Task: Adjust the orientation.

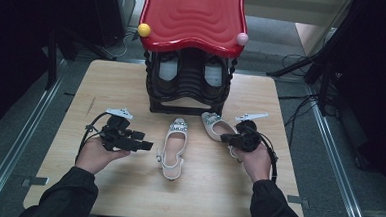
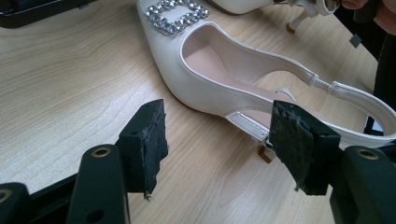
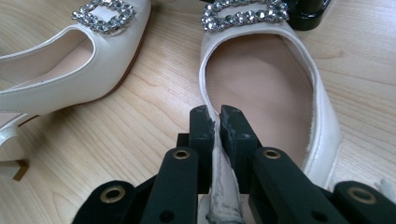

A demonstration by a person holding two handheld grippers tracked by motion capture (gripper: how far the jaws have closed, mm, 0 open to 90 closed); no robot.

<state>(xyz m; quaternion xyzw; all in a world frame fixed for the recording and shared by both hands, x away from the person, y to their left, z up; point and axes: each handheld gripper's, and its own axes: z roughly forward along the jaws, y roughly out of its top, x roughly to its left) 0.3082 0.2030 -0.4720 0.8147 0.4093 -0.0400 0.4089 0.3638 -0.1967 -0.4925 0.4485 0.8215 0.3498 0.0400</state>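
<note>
Two white slingback shoes with rhinestone buckles lie on the wooden table (image 1: pixel 107 84). The middle shoe (image 1: pixel 173 146) points its toe at the rack. My left gripper (image 1: pixel 146 146) is open just left of it. In the left gripper view the open gripper (image 2: pixel 217 116) faces that shoe's (image 2: pixel 205 60) side near the heel strap, without touching it. The right shoe (image 1: pixel 214 124) lies angled toward the rack. My right gripper (image 1: pixel 226 138) is shut on its side wall. In the right gripper view the gripper (image 3: pixel 219 114) pinches the rim of this shoe (image 3: pixel 261 79), and the other shoe (image 3: pixel 70 70) lies to the left.
A black shoe rack (image 1: pixel 186 95) with a red wavy top (image 1: pixel 193 18) stands at the table's far middle, with a pair of shoes (image 1: pixel 169 69) inside. A yellow ball (image 1: pixel 144 30) and a pink ball (image 1: pixel 242 39) sit on its corners. Cables and stands surround the table.
</note>
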